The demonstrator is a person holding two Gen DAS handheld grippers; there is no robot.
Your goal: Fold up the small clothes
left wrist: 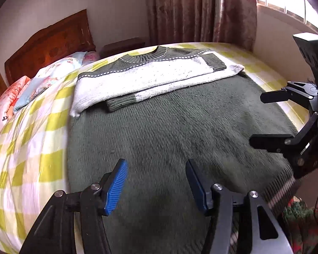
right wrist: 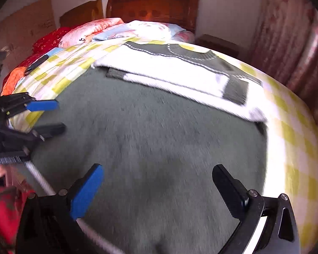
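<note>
A dark green and white knit sweater (left wrist: 169, 127) lies flat on the bed, neck at the far side, hem nearest me. Both white sleeves (left wrist: 142, 78) are folded across the chest. It also shows in the right wrist view (right wrist: 154, 131). My left gripper (left wrist: 156, 169) is open and empty above the lower body of the sweater. My right gripper (right wrist: 159, 175) is open and empty over the same green part. Each gripper shows in the other's view: the right one (left wrist: 256, 118) at the sweater's right edge, the left one (right wrist: 59, 116) at its left edge.
The bed has a yellow-checked sheet (left wrist: 31, 148). Floral pillows and quilts (right wrist: 120, 29) are piled by the wooden headboard (right wrist: 154, 6). A curtain (left wrist: 201, 10) and a window are on the far side. A small dark object (right wrist: 36, 63) lies on the sheet at the left.
</note>
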